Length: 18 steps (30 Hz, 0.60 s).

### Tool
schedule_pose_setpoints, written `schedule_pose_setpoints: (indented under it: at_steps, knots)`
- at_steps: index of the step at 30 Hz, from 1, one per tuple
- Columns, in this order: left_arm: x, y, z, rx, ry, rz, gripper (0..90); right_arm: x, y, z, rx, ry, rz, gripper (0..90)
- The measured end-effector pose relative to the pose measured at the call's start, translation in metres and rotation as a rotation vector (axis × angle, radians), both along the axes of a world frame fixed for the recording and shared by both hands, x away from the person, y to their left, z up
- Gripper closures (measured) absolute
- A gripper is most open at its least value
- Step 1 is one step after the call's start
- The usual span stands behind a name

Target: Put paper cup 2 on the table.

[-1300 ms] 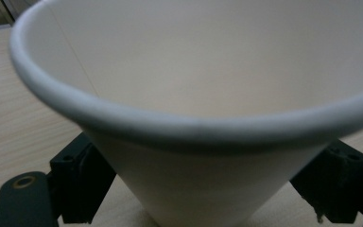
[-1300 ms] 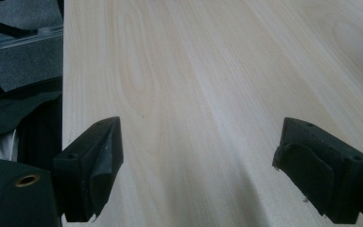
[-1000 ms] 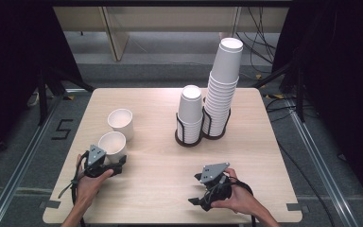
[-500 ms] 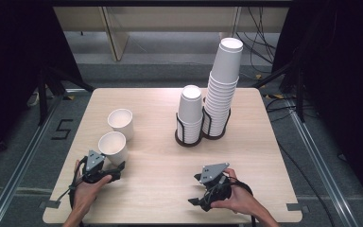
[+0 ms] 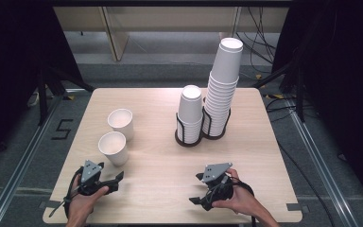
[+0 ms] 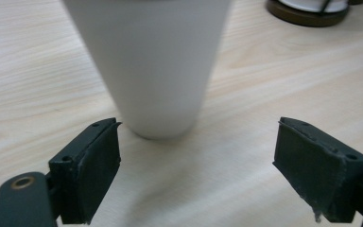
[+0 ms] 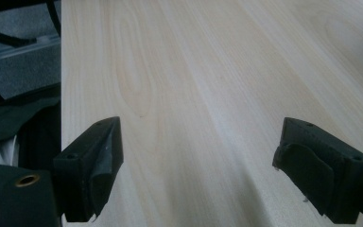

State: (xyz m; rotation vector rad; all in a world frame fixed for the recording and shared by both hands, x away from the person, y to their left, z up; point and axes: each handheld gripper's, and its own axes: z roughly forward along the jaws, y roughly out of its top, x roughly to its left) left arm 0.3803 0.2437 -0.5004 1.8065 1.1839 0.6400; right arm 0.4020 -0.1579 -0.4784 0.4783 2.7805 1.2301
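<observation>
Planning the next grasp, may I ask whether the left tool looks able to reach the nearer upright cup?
Probably yes: the left tool stands open, the nearer cup sits just ahead of its jaws, with only bare table between.

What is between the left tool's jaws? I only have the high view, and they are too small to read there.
Observer: Nothing. The left gripper view shows the left tool open, with the nearer white paper cup standing upright just ahead of its tips, untouched.
Operator: And the right tool?
Observer: The right gripper view shows the right tool open as well, its jaws wide apart over the bare pale wooden table.
</observation>
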Motion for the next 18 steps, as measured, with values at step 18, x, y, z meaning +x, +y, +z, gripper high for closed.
schedule_pose_setpoints:
  at_steps: [18]
  knots:
    - [-0.045,-0.053,0.005,-0.096,-0.01,-0.153,14.6,-0.018,-0.013,0.003,0.072,-0.009,-0.076,15.8]
